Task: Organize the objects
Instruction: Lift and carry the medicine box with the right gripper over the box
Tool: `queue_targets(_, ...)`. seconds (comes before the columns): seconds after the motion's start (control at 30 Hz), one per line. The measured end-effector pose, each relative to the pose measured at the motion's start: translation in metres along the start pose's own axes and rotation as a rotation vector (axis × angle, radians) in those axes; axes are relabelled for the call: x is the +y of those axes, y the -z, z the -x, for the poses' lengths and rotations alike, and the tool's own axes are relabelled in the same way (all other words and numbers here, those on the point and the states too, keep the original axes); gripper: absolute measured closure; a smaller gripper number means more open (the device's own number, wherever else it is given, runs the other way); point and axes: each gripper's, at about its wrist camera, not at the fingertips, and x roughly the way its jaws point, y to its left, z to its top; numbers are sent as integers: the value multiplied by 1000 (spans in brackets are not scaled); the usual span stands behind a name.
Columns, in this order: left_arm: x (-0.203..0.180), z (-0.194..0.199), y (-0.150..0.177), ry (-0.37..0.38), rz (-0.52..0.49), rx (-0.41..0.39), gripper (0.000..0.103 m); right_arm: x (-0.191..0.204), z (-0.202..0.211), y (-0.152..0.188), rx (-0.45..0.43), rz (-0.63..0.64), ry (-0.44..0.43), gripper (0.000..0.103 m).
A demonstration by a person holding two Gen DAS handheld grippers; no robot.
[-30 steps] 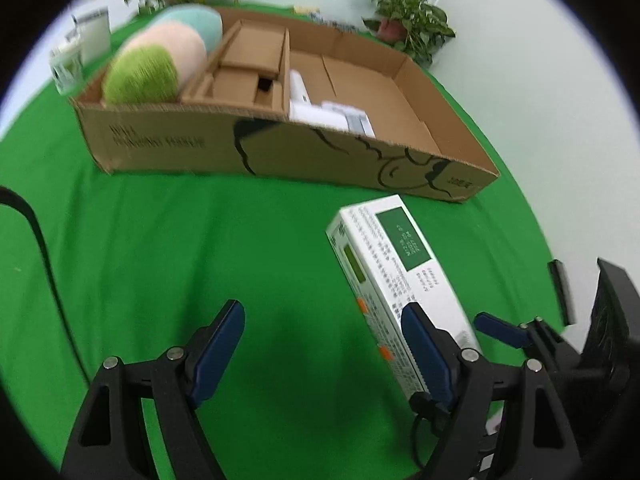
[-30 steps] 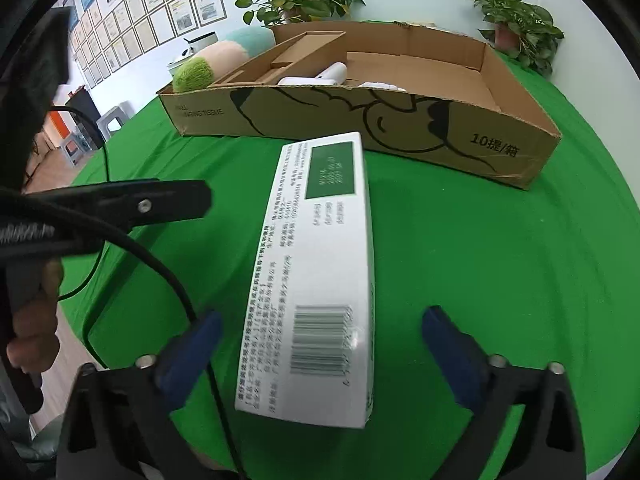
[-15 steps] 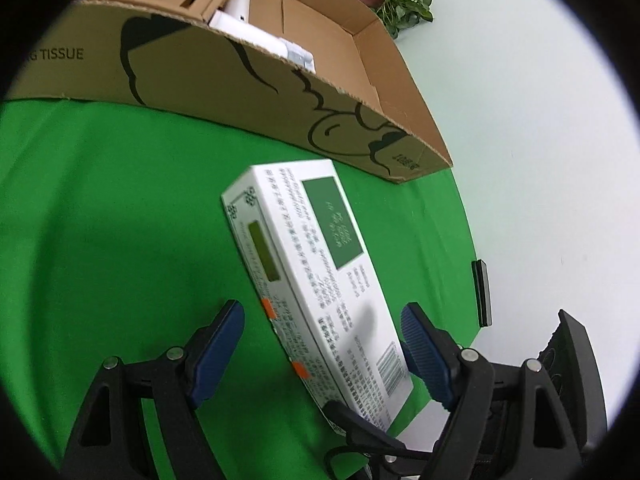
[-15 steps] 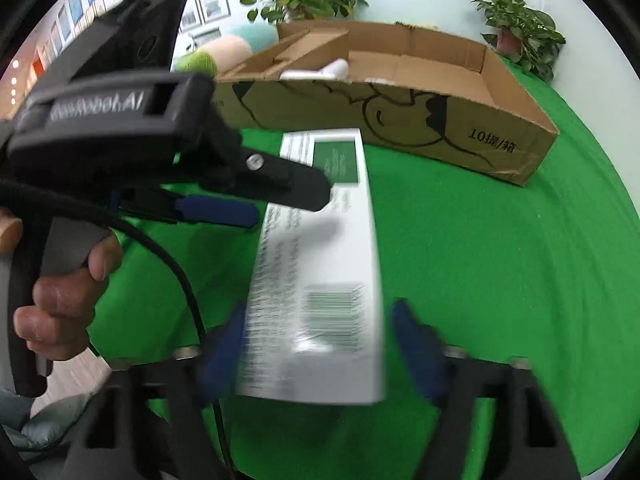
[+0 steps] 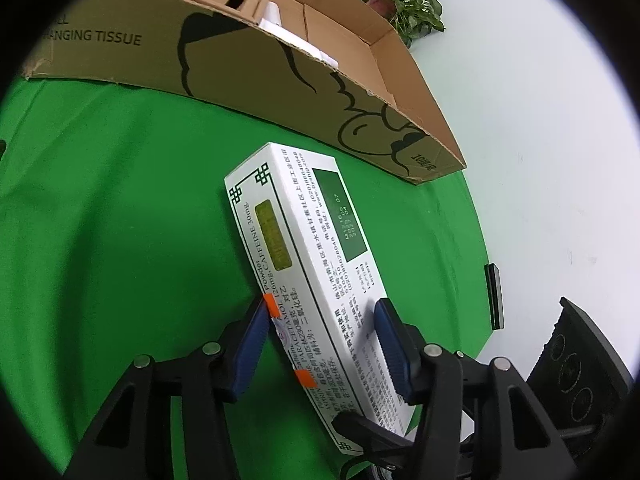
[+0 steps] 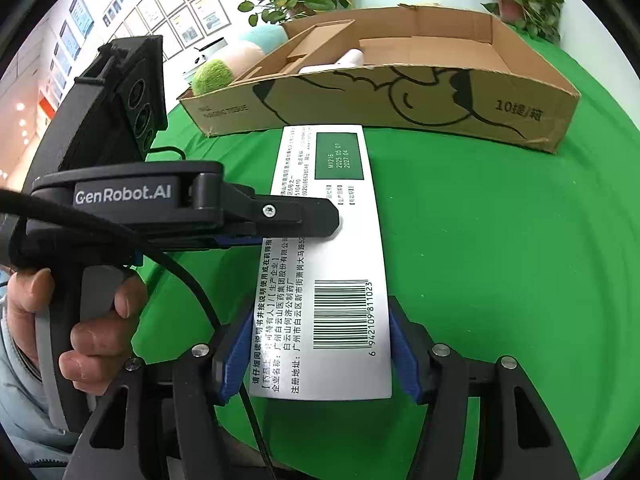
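1. Left wrist view: the left claw [image 5: 320, 344] is closing on the white medicine box [image 5: 308, 256], its blue pads [image 5: 250, 350] against the box's two long faces. The box runs from 6 o'clock up toward 12 on the green surface [image 5: 120, 200]. The cardboard tray [image 5: 256, 80] lies at 12 o'clock, near the box's far end (a potted plant [image 5: 404, 0] stands beyond it).
2. Right wrist view: the right claw [image 6: 316, 356] is also closing, pads [image 6: 404, 356] touching the box's [image 6: 332, 216] barcode end at 6 o'clock. The left claw [image 6: 296, 220] comes in from 9 o'clock, gripping the box mid-length, held by a hand [image 6: 76, 320]. The tray [image 6: 400, 92] sits at 12 o'clock, with a plush toy [image 6: 236, 60] at its left end.
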Motion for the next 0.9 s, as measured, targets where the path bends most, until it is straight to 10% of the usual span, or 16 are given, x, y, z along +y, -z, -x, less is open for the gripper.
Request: queue_targets(0.9,-183,96,-94,-15,-441,-330,55,7,138,-95,-482,44,178,46)
